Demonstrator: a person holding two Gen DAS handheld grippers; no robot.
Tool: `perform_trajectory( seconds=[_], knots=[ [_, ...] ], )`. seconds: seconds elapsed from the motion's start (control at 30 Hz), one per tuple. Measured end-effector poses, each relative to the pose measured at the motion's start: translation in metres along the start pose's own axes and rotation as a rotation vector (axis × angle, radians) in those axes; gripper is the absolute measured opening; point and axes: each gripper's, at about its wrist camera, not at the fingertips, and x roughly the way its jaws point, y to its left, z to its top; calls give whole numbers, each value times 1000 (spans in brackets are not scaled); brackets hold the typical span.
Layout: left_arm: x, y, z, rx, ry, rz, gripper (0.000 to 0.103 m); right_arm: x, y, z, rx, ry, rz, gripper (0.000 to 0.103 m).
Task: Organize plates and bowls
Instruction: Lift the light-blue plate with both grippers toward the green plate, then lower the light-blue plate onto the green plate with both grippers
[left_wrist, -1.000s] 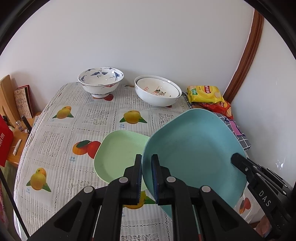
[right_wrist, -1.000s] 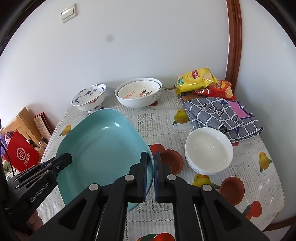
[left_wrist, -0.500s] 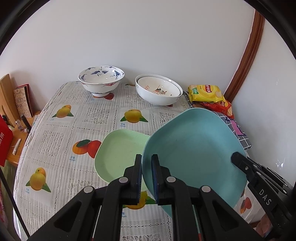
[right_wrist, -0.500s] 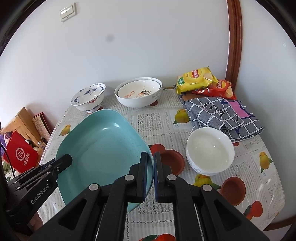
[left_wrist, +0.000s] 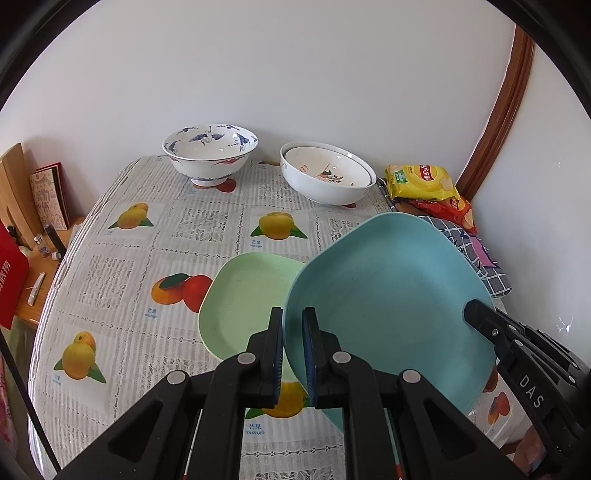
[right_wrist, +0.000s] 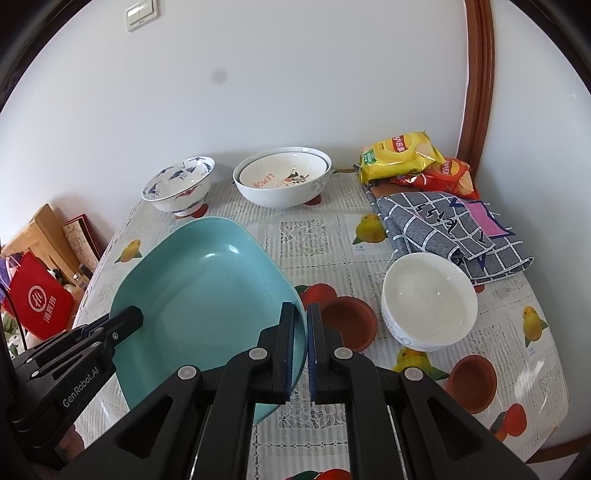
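The left gripper and right gripper clamp opposite rims of the teal plate, held just above the green plate, so stacking is unfinished, and the white bowl looks unsorted.

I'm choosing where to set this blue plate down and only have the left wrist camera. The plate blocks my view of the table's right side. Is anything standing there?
Observer: Yes. A white bowl that looks empty stands upright to the right of the blue plate, apart from it.
Operator: Anything beyond that bowl?
Observer: A folded checked cloth lies just behind it. The bowl's far rim overlaps the cloth's edge in the picture, so I cannot tell whether they touch.
Operator: Is the right gripper truly on the plate?
Observer: Yes. The right gripper is shut on the plate's right rim.
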Motion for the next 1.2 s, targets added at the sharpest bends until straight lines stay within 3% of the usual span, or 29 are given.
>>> perform_trajectory(
  seconds=[1.2],
  knots=[
    [44,34,13,-83,43,8,10,63,23,18,-34,61,33,8]
  ],
)
